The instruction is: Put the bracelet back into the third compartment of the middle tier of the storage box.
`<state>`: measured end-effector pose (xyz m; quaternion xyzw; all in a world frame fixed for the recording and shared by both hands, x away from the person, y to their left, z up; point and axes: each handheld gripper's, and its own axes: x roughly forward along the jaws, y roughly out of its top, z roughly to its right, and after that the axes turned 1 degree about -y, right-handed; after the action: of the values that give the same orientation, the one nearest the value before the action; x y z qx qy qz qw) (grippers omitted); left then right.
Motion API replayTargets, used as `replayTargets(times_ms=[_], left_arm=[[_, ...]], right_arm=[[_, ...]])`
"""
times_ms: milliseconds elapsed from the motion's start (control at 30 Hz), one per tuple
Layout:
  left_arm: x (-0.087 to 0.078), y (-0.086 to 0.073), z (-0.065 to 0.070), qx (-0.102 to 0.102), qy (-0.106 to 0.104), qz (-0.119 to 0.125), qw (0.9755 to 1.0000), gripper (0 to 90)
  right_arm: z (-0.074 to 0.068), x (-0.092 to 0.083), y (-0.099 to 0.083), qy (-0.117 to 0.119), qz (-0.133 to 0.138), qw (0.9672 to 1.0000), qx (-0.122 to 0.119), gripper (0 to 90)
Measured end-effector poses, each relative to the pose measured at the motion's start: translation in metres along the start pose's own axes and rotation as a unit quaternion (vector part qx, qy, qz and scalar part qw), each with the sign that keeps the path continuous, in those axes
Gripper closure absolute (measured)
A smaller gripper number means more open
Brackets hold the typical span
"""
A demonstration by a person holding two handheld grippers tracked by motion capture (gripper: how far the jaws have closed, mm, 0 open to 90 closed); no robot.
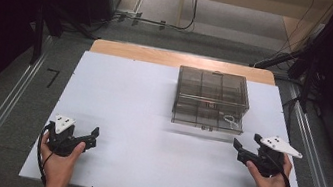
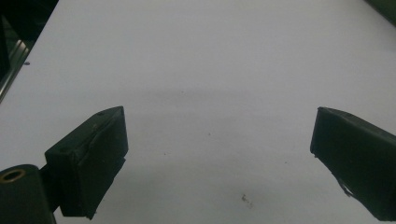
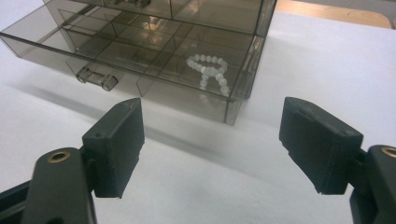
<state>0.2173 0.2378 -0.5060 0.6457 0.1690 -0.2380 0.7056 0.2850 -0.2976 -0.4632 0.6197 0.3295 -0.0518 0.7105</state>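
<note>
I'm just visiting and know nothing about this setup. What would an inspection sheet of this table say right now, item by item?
Surface: white table top, bare wood strip along its far edge; a few small specks near the left gripper.
Job's things: smoky clear compartment box at far right; white bead bracelet lies in its front corner compartment; latch on the front.
Clutter: nothing seen.
Grippers: left gripper jaws wide apart over bare table; right gripper jaws wide apart, aimed at the box's corner, holding nothing.
Cables: a black cable trails by the left hand; more on the floor beyond.
Surroundings: dark floor, metal rails either side, wooden furniture behind.
</note>
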Motion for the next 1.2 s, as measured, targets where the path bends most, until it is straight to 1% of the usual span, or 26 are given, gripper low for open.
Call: replayTargets(times_ms=[167,700,800,967,1200], left_arm=[[0.000,0.000,0.000,0.000,0.000,0.000,1.0000,4.1],[0.000,0.000,0.000,0.000,0.000,0.001,1.0000,4.1],[0.000,0.000,0.001,0.000,0.000,0.001,1.0000,4.2],[0.000,0.000,0.001,0.000,0.000,0.001,1.0000,4.1],[0.000,0.000,0.000,0.000,0.000,0.002,1.0000,4.1]], right_arm=[[0.000,-0.002,-0.002,0.002,0.000,1.0000,-0.001,21.2],[0.002,-0.010,-0.010,-0.003,-0.003,1.0000,-0.003,21.2],[0.003,-0.010,-0.012,-0.007,-0.007,0.9999,-0.006,21.2],[0.005,-0.014,-0.014,-0.011,-0.006,0.9999,-0.003,21.2],[0.005,-0.018,-0.017,-0.011,-0.007,0.9999,-0.002,21.2]])
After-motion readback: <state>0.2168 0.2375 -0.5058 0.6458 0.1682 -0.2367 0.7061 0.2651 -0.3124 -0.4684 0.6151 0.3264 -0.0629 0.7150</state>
